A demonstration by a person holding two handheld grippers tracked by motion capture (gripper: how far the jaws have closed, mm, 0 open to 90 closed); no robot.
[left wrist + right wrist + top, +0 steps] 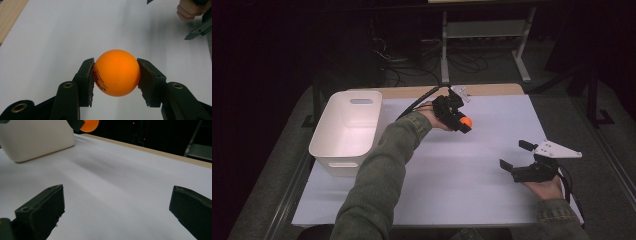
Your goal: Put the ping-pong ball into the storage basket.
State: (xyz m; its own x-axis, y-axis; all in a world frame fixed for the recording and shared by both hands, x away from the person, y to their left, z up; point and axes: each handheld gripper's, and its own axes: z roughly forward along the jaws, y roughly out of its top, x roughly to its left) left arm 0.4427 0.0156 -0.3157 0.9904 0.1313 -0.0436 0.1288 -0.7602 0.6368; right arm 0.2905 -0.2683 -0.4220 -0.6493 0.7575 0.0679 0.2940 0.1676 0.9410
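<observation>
Ball: the orange ball (116, 72) sits squarely between the left gripper (460, 121) fingers (86, 80), one pad pressed on each side, held clear of the white table (472, 165).
Left fingers: pinching the ball across its middle; lettering on the ball faces the left-hand pad.
Right fingers: the right gripper (518, 155) has its fingers (45, 207) spread wide with nothing between them, low over the table.
Bin: the white bin (346, 131) lies off to the left of the ball-holding fingers, open side up, apart from them.
Key relation: the bin is sideways from the held ball, across the person's sleeve (382, 175); a ball has no long axis to line up.
Nearer hand: the left one, by my judgement, is far closer to the bin.
</observation>
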